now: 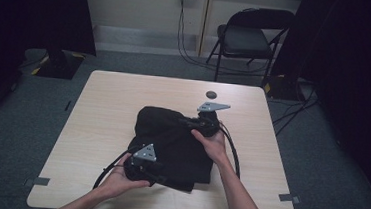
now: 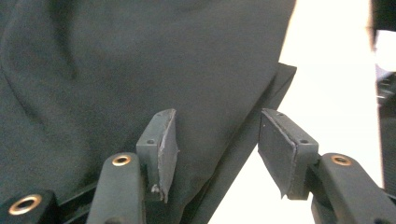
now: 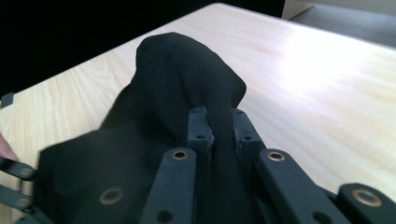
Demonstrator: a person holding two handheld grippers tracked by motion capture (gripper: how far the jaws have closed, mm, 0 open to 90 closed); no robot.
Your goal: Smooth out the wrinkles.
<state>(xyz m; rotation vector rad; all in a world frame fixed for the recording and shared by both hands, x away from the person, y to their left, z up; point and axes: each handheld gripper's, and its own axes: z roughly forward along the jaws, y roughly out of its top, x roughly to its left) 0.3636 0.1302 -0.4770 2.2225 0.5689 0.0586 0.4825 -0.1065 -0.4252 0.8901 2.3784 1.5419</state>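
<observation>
Black garment, two-gripper handling

Black garment [image 1: 172, 146] lies bunched mid-table on the light wood table [image 1: 108, 108], toward the person's side. Right gripper [image 3: 218, 126] pinches a raised fold of the cloth at its far right corner, jaws narrow and clamped on fabric. Left gripper [image 2: 217, 149] at the near left edge, jaws part-open, cloth edge between the pads [image 2: 168, 144] but not pressed. Small dark disc [image 1: 211, 94] sits apart, farther back on table

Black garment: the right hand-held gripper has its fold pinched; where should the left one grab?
Likely the near corner edge of the black garment, where layered hems meet the table. The left hand-held gripper already straddles that edge, jaws apart; close from the table side.
</observation>
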